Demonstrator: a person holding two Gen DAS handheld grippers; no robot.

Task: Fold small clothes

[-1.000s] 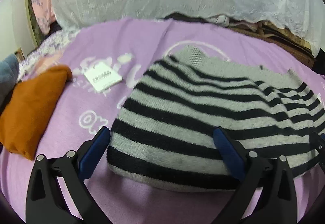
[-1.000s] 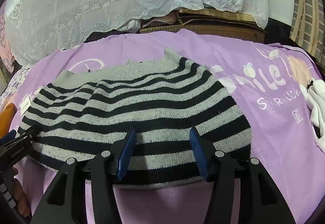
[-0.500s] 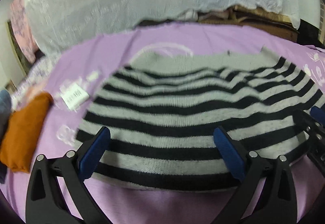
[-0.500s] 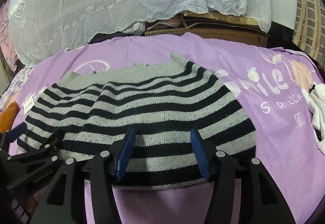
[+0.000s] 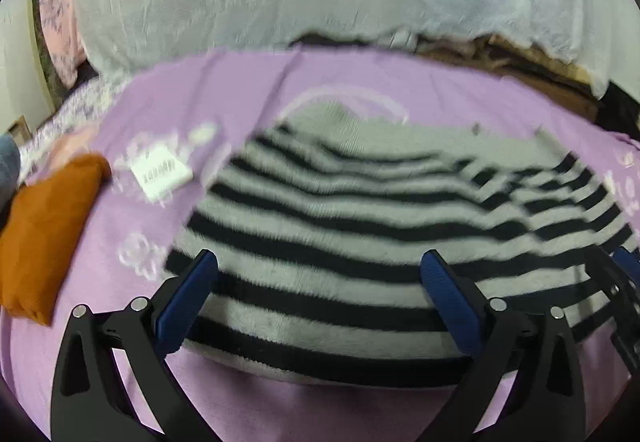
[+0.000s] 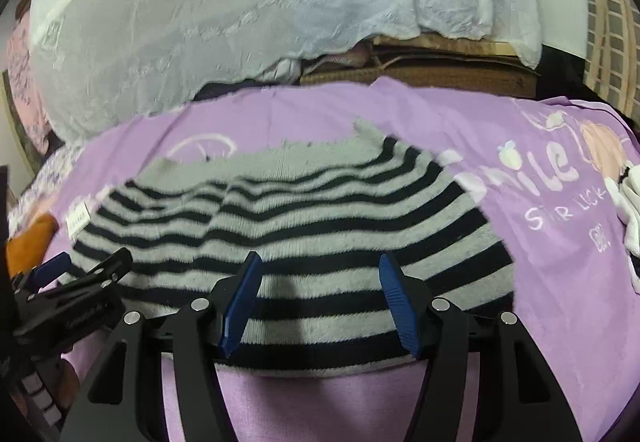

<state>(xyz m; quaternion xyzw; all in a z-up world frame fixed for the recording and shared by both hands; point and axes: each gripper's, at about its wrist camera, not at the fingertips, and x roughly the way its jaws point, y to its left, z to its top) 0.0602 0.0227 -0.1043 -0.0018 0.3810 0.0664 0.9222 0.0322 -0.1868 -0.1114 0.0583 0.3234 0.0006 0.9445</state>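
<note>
The striped sweater (image 6: 288, 238) lies flat on the purple bedspread (image 6: 460, 113), its near hem under both my grippers. My right gripper (image 6: 320, 282) is opening, pads clear of the knit; my left gripper (image 5: 320, 282) stands wide, holding nothing. The spread reads "Smile" and "STAR LUCK". A white tag (image 5: 162, 171) with a barcode lies left of the sweater, an orange folded garment (image 5: 44, 238) beyond. White lace cloth (image 6: 200, 13) hangs behind. My left view has swung since a moment ago.
</note>
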